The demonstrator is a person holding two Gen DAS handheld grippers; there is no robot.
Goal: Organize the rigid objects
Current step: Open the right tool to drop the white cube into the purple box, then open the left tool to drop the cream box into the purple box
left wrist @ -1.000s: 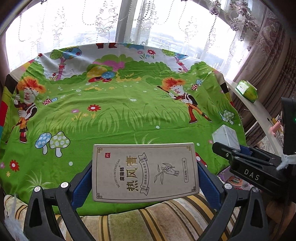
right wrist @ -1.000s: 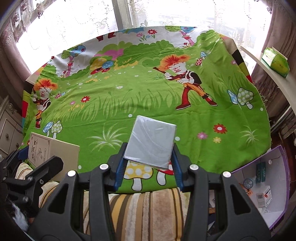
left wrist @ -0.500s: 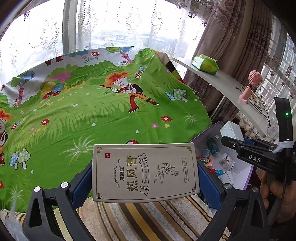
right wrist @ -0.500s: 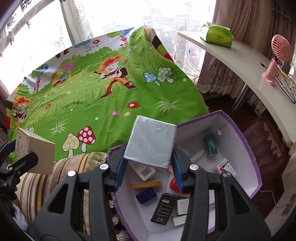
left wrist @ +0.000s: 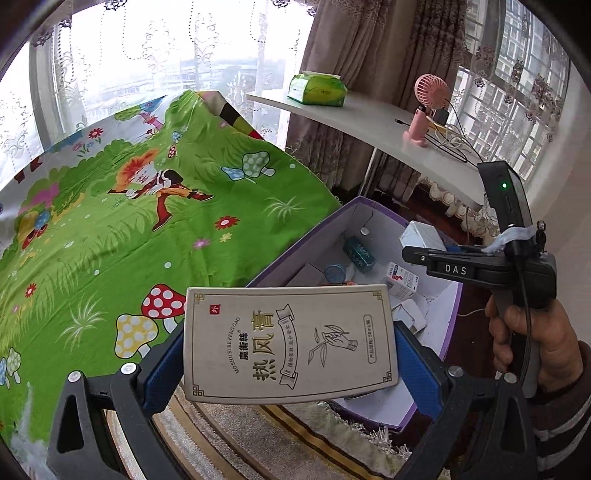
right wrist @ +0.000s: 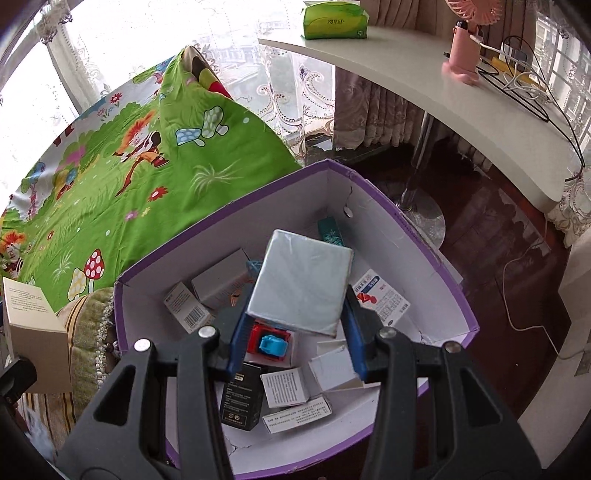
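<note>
My left gripper (left wrist: 288, 354) is shut on a flat beige box (left wrist: 290, 343) printed with Chinese characters, its blue pads pressing on both short ends. It hangs over the near left edge of a purple-walled cardboard bin (left wrist: 452, 325). My right gripper (right wrist: 295, 314) is shut on a silver-grey box (right wrist: 301, 280) and holds it above the middle of the same bin (right wrist: 406, 225). The bin holds several small cartons, a black box (right wrist: 242, 397) and a red-and-blue toy (right wrist: 271, 343). In the left wrist view the right gripper (left wrist: 417, 254) shows from the side, held by a hand (left wrist: 532, 343).
A bed with a green cartoon sheet (left wrist: 110, 229) lies left of the bin. A striped rug (left wrist: 236, 432) covers the floor in front. A curved white desk (right wrist: 461, 88) to the right carries a green tissue pack (right wrist: 334, 18), a pink fan (right wrist: 465, 51) and cables.
Both grippers have swung right, off the bed and over to the purple bin, each still gripping its box. The right one now hangs over the bin's inside.
</note>
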